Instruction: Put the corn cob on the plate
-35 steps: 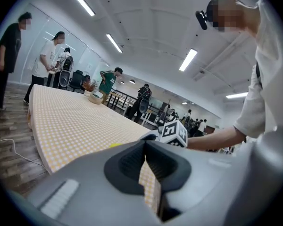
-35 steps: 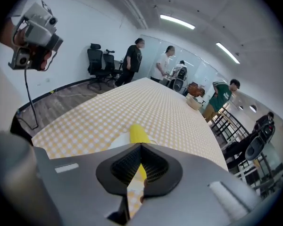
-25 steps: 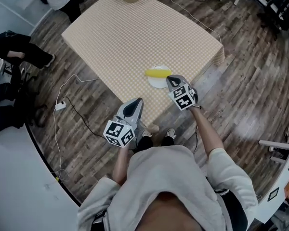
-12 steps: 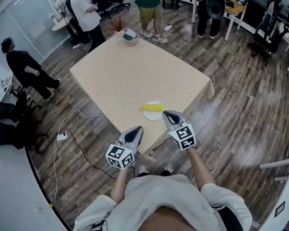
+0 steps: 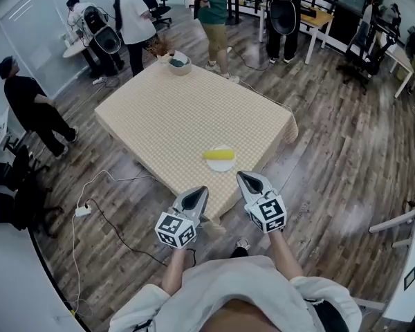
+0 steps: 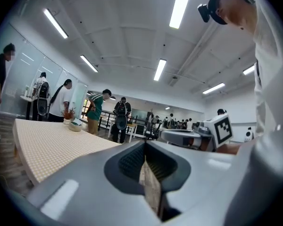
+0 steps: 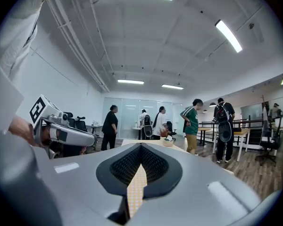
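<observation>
Lying on the plate (image 5: 224, 166) near the front edge of the desk (image 5: 173, 109), long axis left to right, the corn (image 5: 219, 155) is ahead of the right tool (image 5: 244, 177), the nearer one; it and the left tool (image 5: 202, 191) are closed, empty.

the room is bright and evenly lit from above by long white ceiling light strips (image 6: 180, 6), which burn out to plain white in both gripper views. the beige checked cloth-covered surface (image 5: 180, 116) is lit flatly, and shadows are soft and faint. the brown wooden plank floor (image 5: 346, 206) carries pale patches of sheen. every view bows strongly toward its rim, and the gripper views fall to black at the corners. close to the lens, the left grey tongs (image 6: 145, 147) and right grey tongs (image 7: 140, 154) look soft, while the distance is sharper.
</observation>
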Tool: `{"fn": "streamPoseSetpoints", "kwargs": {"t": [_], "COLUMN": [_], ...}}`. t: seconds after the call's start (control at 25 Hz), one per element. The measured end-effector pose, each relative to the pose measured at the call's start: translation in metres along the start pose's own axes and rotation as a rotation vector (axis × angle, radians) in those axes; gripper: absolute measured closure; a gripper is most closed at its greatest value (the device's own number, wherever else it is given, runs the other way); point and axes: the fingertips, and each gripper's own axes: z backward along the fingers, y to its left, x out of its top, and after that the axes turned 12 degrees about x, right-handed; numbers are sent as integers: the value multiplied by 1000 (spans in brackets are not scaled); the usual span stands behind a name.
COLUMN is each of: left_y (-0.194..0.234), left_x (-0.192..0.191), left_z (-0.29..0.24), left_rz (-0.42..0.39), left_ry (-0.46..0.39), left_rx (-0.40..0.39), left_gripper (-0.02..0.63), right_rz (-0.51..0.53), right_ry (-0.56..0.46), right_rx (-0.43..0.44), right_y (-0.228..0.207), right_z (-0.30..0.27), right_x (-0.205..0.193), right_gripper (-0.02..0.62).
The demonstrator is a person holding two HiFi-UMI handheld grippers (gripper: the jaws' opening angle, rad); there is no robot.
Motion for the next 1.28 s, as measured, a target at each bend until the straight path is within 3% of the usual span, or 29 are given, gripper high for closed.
{"fn": "streamPoseSetpoints", "kwargs": {"t": [0.2,0.52,0.92,1.28], "left_y": [13,15,-27,-100], "left_x": [-17,-41,-44,-52], "left_z": [71,165,221,258], "left_rz": [3,10,13,9], "left_ry": [15,28,15,-6], "left_rx": [-32,-87,-129,-100], "left_gripper": [598,598,598,598], "right_rz": [-76,-62,-50,-39], "right_ry": [20,80,77,85], "right_rx": [-69,-126,-153,-115], "right_y": [71,179,228,253], "right_z": [11,31,81,155], "right_x": [-17,-37,-26,-32], "right_gripper": [598,598,598,598]}}
